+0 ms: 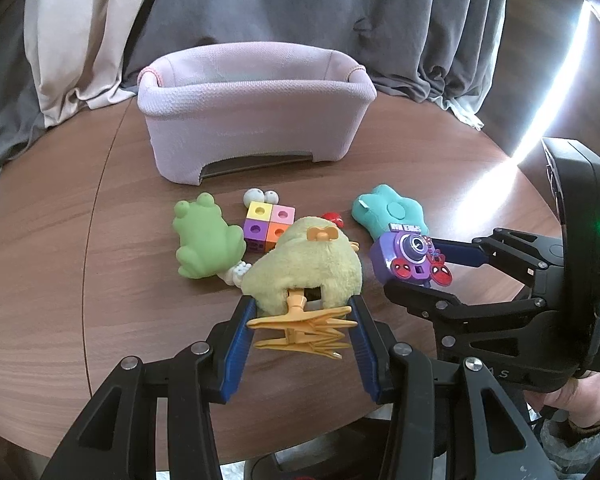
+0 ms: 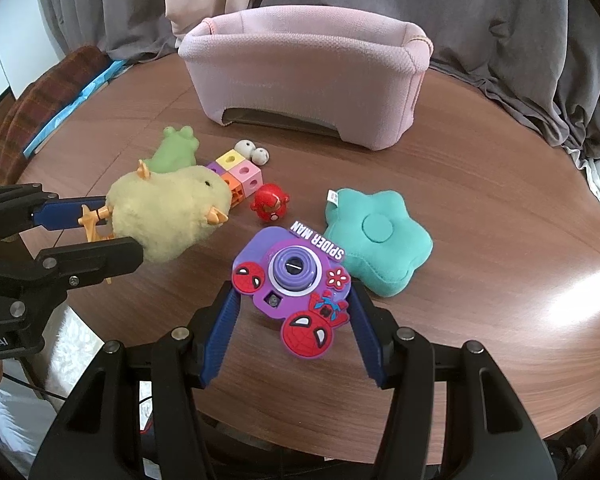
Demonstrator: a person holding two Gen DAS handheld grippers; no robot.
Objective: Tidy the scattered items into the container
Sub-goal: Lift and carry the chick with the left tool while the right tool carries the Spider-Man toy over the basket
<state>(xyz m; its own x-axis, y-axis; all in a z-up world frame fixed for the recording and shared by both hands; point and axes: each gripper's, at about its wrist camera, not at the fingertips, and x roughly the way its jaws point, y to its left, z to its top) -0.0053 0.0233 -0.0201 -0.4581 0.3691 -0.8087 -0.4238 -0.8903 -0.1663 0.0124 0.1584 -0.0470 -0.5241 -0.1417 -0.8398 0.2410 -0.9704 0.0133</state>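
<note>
A pink fabric basket (image 1: 252, 128) stands at the back of the round wooden table; it also shows in the right wrist view (image 2: 300, 80). My left gripper (image 1: 302, 304) is open around the orange feet of a yellow plush chick (image 1: 308, 264), its fingers on either side. The chick also shows in the right wrist view (image 2: 168, 212). My right gripper (image 2: 296, 300) is open around a purple Spider-Man toy camera (image 2: 294, 280), which lies on the table between the blue fingers. The camera also shows in the left wrist view (image 1: 408, 256).
Scattered on the table are a green frog (image 1: 204, 240), a coloured cube block (image 1: 270, 224), two small grey figures (image 2: 252, 151), a red round figure (image 2: 269, 203) and a teal flower cushion (image 2: 376, 236). Curtains hang behind the basket.
</note>
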